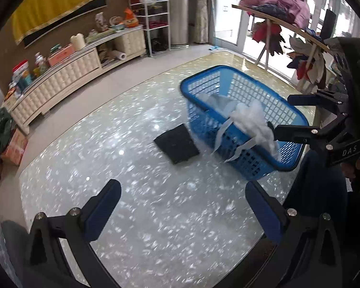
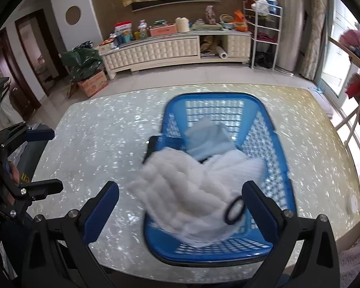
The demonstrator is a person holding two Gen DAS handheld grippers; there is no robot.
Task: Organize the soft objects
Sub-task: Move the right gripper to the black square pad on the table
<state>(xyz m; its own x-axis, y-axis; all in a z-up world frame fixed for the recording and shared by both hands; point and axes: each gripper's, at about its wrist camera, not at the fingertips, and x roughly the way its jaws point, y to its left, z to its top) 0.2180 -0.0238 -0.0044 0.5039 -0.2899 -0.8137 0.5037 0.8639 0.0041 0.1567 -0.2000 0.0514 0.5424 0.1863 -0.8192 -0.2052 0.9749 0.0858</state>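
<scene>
Basket [image 2: 271, 144] is my landmark, blue plastic, sitting on the speckled table [image 1: 136, 216]. White padded cloth [image 2: 192, 192] is heaped at the basket's near end and spilling over the rim on its left side, w/ a pale blue cloth [image 2: 204, 139] deeper in behind it. Black ring [image 2: 234, 210] lies on the white cloth near the basket's near rim; can't tell what it is.

Right gripper [image 2: 180, 201] hangs above that near end, jaws wide, nothing pinched, white cloth straight ahead and below between the fingers. Left gripper [image 1: 183, 201] is off to the basket's left over bare table, jaws also wide and empty.

Flat black square thing [image 1: 177, 144] lies on the table touching or just beside the basket's left wall, hard to say which. From the left gripper it's ahead and a bit right.

Judgement: basket's long axis runs away from my right hand, and the overhanging white cloth trails toward the left side. Right hand's nearer the heap, left hand's nearer the black square and the dangling edge, so prob. left tucks the overhang in or grabs the square next.
</scene>
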